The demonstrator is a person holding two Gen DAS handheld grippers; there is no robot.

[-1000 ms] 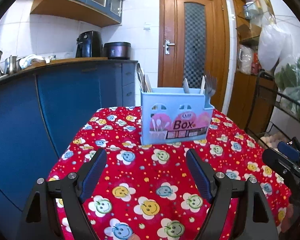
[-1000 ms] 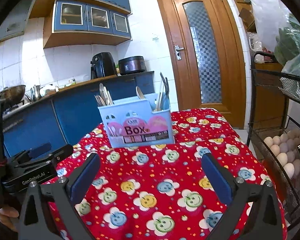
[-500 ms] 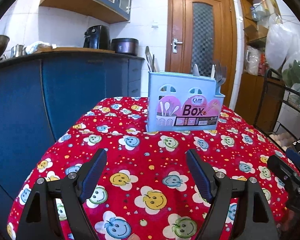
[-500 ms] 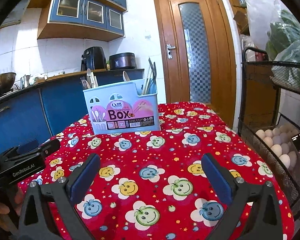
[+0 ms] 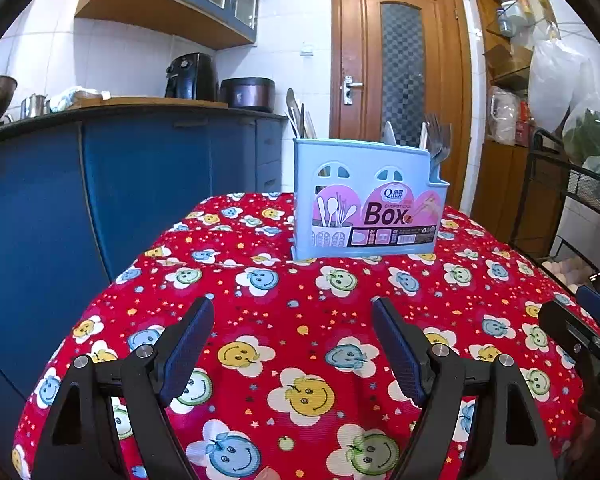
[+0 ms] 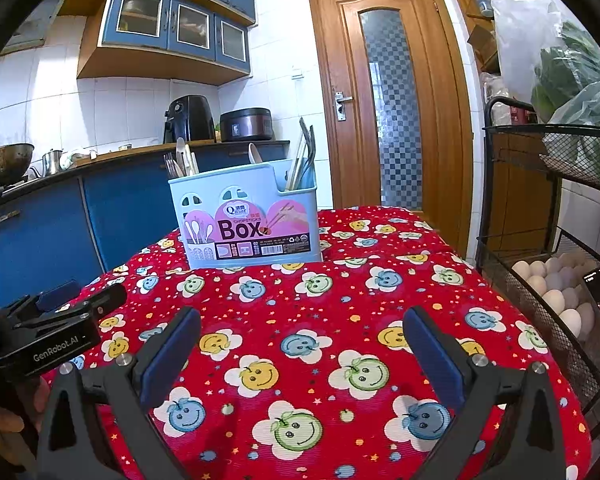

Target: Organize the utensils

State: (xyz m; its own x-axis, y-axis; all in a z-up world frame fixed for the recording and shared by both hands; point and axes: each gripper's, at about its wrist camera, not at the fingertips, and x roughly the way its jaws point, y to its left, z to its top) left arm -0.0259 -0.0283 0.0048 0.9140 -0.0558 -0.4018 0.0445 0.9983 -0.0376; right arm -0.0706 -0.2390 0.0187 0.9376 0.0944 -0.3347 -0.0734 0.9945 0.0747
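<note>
Your utensil box (image 5: 370,200) stands upright toward the table's far edge, straight ahead. Both the left gripper (image 5: 292,344) and the right gripper (image 6: 300,344) hold jaws wide and empty. Neither is clearly nearer.

Left gripper (image 5: 292,316) and right gripper (image 6: 300,326) hover side by side, fingers spread, empty

Both wrist cameras look forward, low over the table (image 5: 284,344), the left from left of the right and angled slightly differently, each near the cloth, sharing the box (image 5: 366,200) (image 6: 246,216), door (image 5: 400,76) and counter beyond.
</note>
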